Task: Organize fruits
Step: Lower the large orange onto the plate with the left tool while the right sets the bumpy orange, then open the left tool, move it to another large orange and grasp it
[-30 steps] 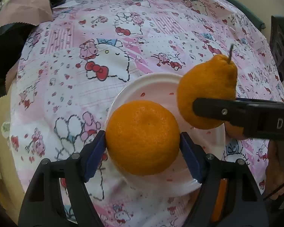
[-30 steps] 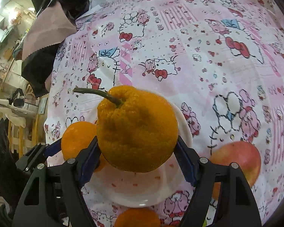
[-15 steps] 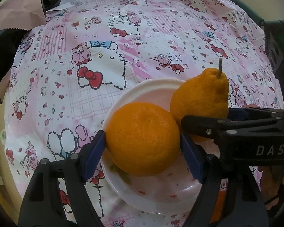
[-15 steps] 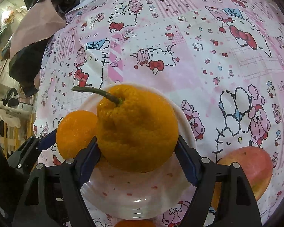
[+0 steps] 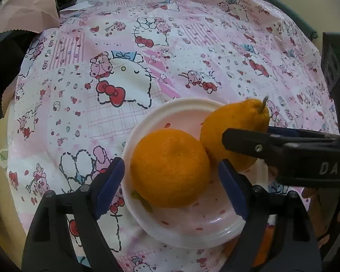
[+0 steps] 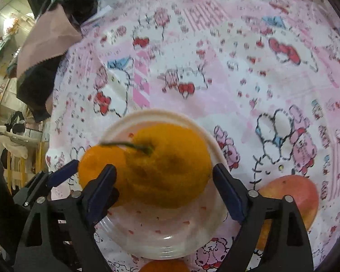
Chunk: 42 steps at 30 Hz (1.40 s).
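A round orange lies on the white plate. My left gripper is open around it, with gaps on both sides. A knobbly stemmed orange lies beside it on the plate, touching it. In the right wrist view the stemmed orange sits on the plate between the pads of my right gripper, which is open with a gap on each side. The round orange is to its left there.
A red-yellow mango lies on the pink cartoon-print cloth right of the plate. Another orange lies just in front of the plate. Dark and pink fabric is piled at the far left.
Both grippers lowered their oranges onto the plate and opened. The two oranges now rest side by side on the plate.
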Each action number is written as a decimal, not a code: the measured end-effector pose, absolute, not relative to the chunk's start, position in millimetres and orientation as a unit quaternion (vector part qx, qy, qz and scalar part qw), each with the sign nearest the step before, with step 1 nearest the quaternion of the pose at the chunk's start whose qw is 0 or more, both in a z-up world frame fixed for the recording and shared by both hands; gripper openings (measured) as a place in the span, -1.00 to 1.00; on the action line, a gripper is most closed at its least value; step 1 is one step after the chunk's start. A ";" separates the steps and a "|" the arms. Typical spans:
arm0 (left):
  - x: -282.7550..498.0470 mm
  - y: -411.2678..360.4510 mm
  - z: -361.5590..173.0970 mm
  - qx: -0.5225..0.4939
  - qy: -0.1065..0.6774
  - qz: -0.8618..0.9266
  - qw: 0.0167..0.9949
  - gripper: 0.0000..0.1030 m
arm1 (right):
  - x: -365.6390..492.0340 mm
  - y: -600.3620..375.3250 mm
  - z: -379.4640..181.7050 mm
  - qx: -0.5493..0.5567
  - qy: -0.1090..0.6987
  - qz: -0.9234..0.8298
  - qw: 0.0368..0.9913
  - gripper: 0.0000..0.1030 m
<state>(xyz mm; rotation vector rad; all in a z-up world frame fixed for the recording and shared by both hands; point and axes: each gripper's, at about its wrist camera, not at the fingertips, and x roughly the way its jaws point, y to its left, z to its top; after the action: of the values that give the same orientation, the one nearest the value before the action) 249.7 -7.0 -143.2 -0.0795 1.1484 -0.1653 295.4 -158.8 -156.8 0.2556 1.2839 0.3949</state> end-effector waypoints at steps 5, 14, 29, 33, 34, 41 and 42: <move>243.7 -5.7 -127.2 -0.044 0.529 -0.076 0.844 0.60 | 290.7 -171.5 -148.0 0.139 0.588 0.176 0.777 0.77; 216.5 -3.7 -91.0 -0.053 0.502 -0.073 0.860 0.60 | 262.8 -191.2 -113.5 0.153 0.565 0.177 0.791 0.77; 148.8 -0.9 -60.4 -0.087 0.476 -0.070 0.872 0.60 | 193.7 -229.0 -73.3 0.161 0.521 0.160 0.823 0.77; 134.5 -4.9 -57.9 -0.088 0.472 -0.071 0.874 0.60 | 177.2 -236.8 -68.4 0.155 0.512 0.150 0.831 0.77; 130.5 -6.4 -57.7 -0.087 0.472 -0.072 0.875 0.60 | 172.8 -238.1 -67.7 0.152 0.511 0.149 0.833 0.77; 112.8 -13.1 -59.6 -0.091 0.474 -0.077 0.873 0.60 | 147.4 -243.7 -62.1 0.131 0.500 0.144 0.844 0.78; 111.1 -14.4 -60.7 -0.090 0.475 -0.078 0.872 0.60 | 144.5 -244.1 -61.6 0.127 0.499 0.144 0.845 0.79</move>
<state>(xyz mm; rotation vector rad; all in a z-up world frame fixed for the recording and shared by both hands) 111.1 -14.4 -60.7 -0.1890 0.9928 -0.1632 144.5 -244.1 -61.6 0.2685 1.0520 0.3041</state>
